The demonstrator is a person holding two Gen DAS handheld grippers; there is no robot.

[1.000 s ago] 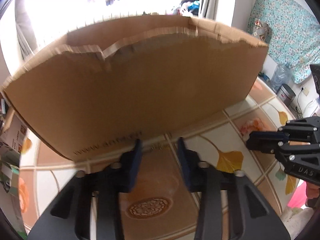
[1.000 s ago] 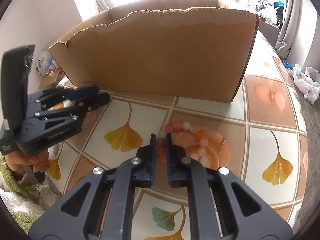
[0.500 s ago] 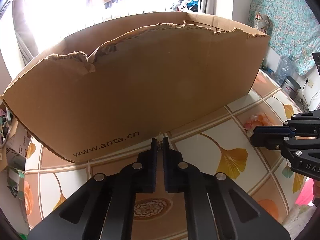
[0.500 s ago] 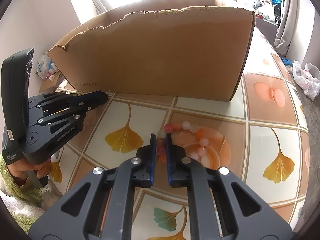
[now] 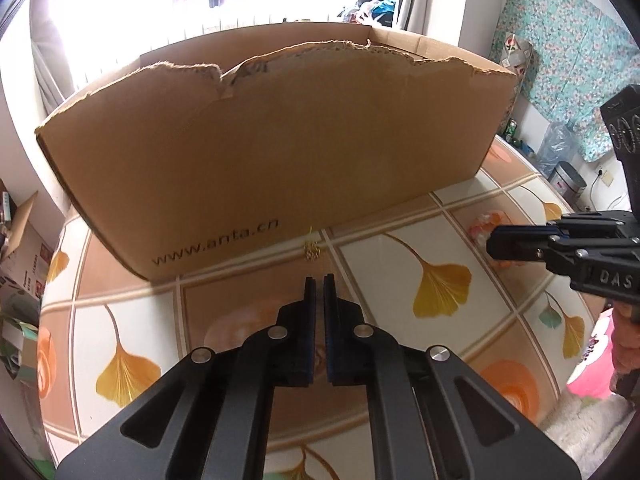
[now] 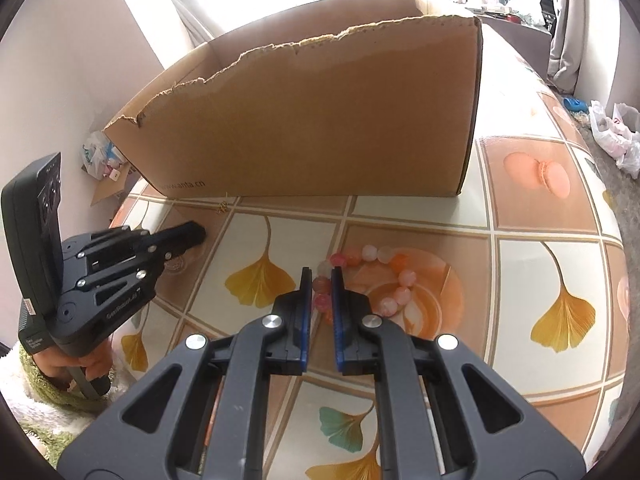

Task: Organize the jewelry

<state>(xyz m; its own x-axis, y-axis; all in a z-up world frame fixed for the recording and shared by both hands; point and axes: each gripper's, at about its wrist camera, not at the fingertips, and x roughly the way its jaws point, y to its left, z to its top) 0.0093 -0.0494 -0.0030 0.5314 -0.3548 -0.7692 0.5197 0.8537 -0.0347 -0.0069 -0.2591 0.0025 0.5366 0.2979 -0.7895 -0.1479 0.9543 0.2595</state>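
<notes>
A small gold chain piece lies on the table at the foot of the cardboard box, just beyond my left gripper, which is shut and empty; the chain also shows in the right wrist view. A bracelet of pink, white and orange beads lies on the table. My right gripper has its jaws closed on the bracelet's left side, beads between the pads. The left gripper shows at left in the right wrist view, and the right gripper shows at right in the left wrist view.
The large torn-edged cardboard box stands across the back of the ginkgo-patterned table. A bottle and a tin stand at the far right. Bags and clutter lie on the floor beyond the table edges.
My left gripper closed from open, then pulled back from the box, leaving the gold chain on the table. My right gripper stays clamped on the beads, now slightly lifted and tilted.
</notes>
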